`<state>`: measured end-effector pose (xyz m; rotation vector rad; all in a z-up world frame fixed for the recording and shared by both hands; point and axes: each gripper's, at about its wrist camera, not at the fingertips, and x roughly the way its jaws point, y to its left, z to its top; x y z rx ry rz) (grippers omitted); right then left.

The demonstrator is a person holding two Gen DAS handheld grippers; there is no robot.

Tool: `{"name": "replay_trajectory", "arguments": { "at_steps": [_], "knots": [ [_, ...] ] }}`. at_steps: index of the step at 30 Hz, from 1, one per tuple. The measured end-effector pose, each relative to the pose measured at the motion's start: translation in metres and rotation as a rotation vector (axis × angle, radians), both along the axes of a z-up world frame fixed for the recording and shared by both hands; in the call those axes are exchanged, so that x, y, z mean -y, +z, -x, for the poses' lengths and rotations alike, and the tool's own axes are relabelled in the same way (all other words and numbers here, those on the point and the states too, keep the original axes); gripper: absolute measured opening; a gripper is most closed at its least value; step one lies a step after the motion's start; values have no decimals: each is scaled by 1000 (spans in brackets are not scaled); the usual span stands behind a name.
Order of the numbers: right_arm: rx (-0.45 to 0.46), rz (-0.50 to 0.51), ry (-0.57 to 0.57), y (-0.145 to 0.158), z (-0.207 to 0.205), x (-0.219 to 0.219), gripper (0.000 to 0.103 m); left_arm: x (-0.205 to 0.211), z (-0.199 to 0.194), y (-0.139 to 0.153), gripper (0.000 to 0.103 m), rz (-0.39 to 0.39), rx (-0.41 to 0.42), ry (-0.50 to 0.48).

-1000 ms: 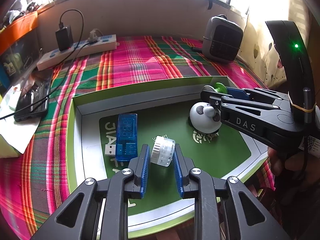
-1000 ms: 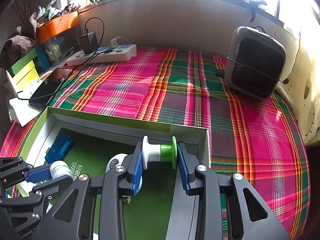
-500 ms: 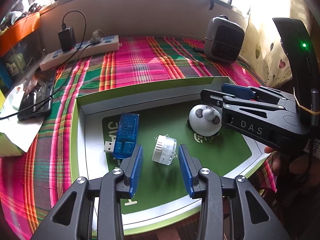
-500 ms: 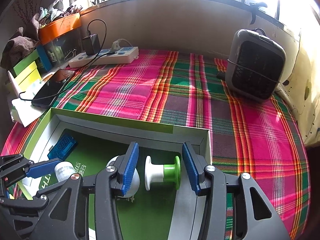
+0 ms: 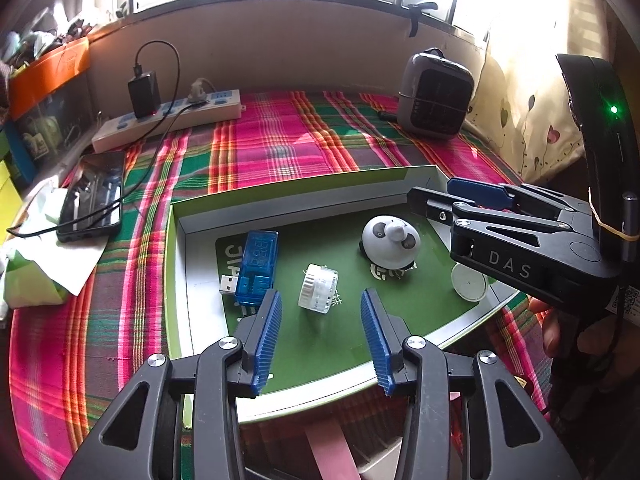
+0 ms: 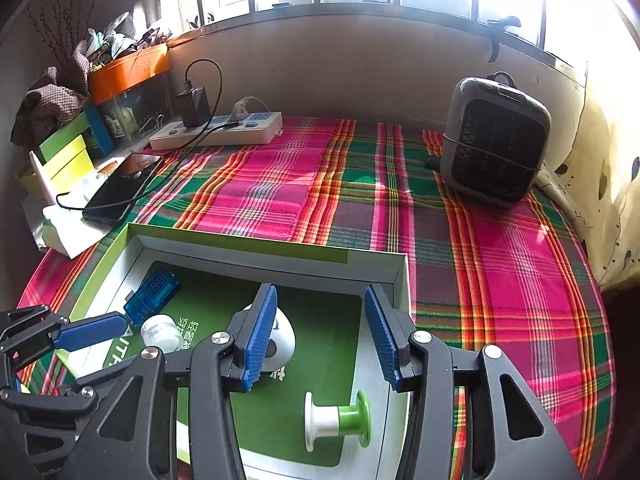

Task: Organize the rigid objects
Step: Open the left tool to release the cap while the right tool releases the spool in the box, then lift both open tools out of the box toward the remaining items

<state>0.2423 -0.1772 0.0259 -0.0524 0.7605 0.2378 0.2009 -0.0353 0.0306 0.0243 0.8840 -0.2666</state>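
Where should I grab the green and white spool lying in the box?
Grip the spool across its narrow core, between the two flanges, coming straight down from above. It lies on its side on the box floor, so the flanges would likely stop the fingers sliding off endwise.

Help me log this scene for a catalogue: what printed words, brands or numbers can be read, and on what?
"DAS": on the side of the right hand-held gripper.
"888"-style digits: on the blue USB meter, faint.
White lettering and Chinese characters on the green tray floor: partly hidden, not readable.
QR sticker at the frame edge: too small.
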Motion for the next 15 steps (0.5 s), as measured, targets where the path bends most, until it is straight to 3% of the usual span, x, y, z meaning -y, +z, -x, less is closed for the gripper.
{"name": "replay_trajectory", "arguments": {
  "at_steps": [15],
  "knots": [
    [24, -42, -31, 14, 36, 10, 48, -19, 31, 18, 41, 21, 42, 24]
  ]
}}
